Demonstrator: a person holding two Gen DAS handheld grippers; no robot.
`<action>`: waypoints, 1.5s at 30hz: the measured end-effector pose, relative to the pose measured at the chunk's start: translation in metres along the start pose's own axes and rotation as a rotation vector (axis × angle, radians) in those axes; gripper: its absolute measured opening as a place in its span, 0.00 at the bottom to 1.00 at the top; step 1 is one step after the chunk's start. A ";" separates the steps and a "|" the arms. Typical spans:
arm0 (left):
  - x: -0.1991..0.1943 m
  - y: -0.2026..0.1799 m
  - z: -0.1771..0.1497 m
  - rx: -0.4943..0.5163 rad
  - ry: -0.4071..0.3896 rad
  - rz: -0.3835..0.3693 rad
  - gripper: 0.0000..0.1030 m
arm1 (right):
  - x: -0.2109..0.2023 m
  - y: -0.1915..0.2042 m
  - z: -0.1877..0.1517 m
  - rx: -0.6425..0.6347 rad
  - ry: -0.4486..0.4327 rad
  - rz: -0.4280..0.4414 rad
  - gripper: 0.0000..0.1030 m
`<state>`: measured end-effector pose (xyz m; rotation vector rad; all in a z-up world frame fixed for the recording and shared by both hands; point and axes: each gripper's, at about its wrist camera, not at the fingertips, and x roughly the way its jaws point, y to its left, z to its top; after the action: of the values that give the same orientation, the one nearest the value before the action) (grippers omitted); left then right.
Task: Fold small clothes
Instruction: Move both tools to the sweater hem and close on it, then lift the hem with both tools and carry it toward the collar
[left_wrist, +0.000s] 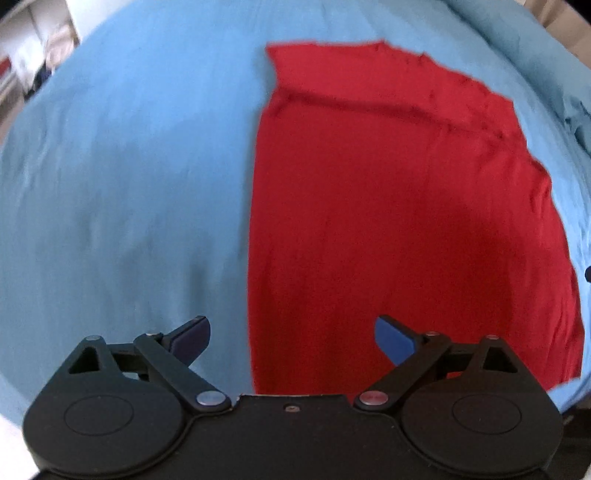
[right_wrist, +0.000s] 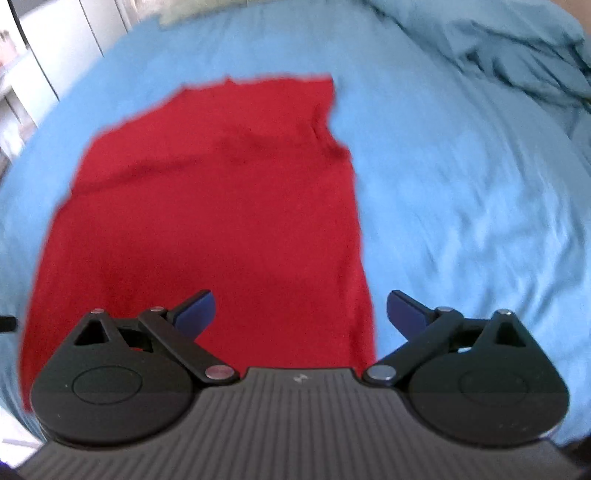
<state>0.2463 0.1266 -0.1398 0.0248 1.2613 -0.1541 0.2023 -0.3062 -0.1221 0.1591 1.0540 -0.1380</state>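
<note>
A red garment (left_wrist: 399, 221) lies flat on the blue sheet, with a fold crease across its far part. In the left wrist view it fills the right half. My left gripper (left_wrist: 291, 341) is open and empty, above the garment's near left edge. In the right wrist view the garment (right_wrist: 207, 221) fills the left and middle. My right gripper (right_wrist: 301, 317) is open and empty, above the garment's near right edge. Both views are somewhat blurred.
The blue bed sheet (left_wrist: 122, 184) covers the whole surface. A bunched blue duvet (right_wrist: 517, 48) lies at the far right. White furniture (right_wrist: 44, 62) stands beyond the bed's far left edge.
</note>
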 end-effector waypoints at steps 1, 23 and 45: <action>0.003 0.002 -0.008 -0.008 0.019 -0.005 0.92 | 0.001 -0.003 -0.011 -0.002 0.026 -0.015 1.00; 0.020 -0.007 -0.067 0.053 0.112 -0.012 0.25 | 0.016 -0.024 -0.089 0.066 0.307 -0.055 0.81; 0.006 -0.021 -0.018 -0.043 0.134 -0.017 0.05 | -0.005 -0.043 -0.070 0.138 0.351 0.134 0.21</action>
<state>0.2286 0.1067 -0.1495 -0.0128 1.3981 -0.1413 0.1321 -0.3344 -0.1542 0.3882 1.3792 -0.0616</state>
